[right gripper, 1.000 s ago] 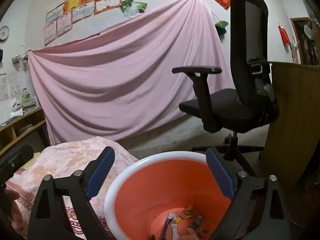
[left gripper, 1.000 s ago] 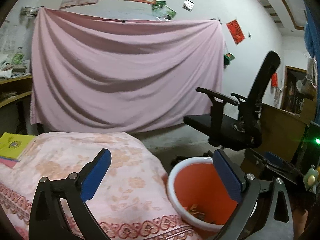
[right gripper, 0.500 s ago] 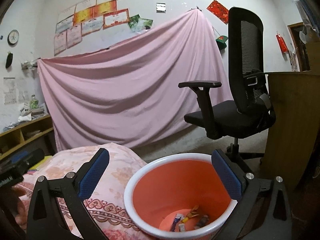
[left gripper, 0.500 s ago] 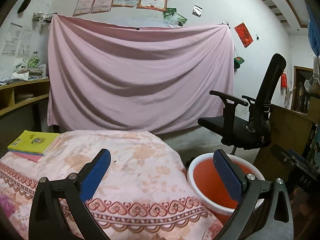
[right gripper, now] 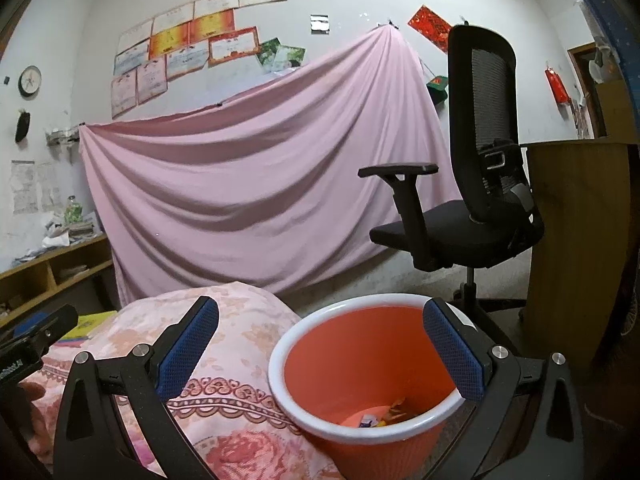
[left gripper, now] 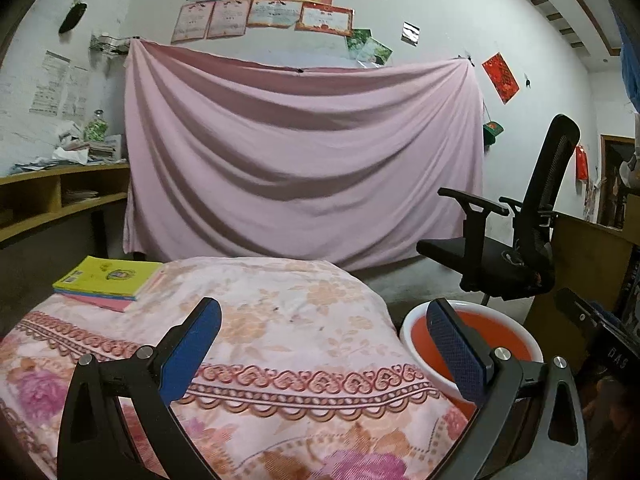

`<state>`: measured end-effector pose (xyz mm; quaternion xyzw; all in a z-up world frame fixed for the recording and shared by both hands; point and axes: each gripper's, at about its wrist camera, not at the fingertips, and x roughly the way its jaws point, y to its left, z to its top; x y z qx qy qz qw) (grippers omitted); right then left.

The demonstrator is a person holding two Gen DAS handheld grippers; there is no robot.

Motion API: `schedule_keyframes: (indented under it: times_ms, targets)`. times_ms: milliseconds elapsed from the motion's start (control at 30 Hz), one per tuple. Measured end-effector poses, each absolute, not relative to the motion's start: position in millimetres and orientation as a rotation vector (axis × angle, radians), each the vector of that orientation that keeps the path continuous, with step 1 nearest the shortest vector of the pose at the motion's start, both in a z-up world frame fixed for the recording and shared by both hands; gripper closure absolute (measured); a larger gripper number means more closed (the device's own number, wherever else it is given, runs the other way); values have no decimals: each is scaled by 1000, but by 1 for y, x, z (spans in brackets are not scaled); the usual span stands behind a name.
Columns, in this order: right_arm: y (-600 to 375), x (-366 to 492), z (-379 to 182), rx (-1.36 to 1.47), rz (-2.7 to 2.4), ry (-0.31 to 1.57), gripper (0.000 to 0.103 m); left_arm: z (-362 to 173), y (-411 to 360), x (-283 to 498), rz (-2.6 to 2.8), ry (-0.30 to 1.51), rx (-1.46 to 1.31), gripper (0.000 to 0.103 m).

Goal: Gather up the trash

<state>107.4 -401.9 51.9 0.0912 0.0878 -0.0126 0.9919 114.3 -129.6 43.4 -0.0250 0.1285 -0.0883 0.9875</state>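
Note:
An orange waste bin with a white rim stands on the floor beside the table; several small wrappers lie at its bottom. It shows in the left wrist view at lower right. My right gripper is open and empty, above and just short of the bin. My left gripper is open and empty above the table's pink floral cloth. No loose trash shows on the cloth.
A yellow book on a pink one lies at the cloth's far left. A black office chair stands behind the bin, a wooden cabinet to its right. A pink sheet hangs on the far wall; wooden shelves stand left.
Both grippers have pulled back and risen. The left one has swung left from the bin to over the cloth. The bin looks smaller and farther in both views. Both stay open.

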Motion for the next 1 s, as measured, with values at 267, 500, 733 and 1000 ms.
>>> schedule_keyframes:
  times_ms: [267, 500, 733, 1000]
  targets:
    - [-379, 79, 54, 145, -9, 89, 0, 45, -111, 88, -157, 226, -34, 2]
    - [-362, 62, 53, 111, 8, 61, 0, 43, -98, 73, -134, 217, -43, 2]
    - [-351, 50, 49, 110, 41, 55, 0, 36, -86, 65, -139, 224, -46, 2]
    - [-332, 42, 44, 89, 65, 73, 0, 26, -73, 61, -132, 232, -37, 2]
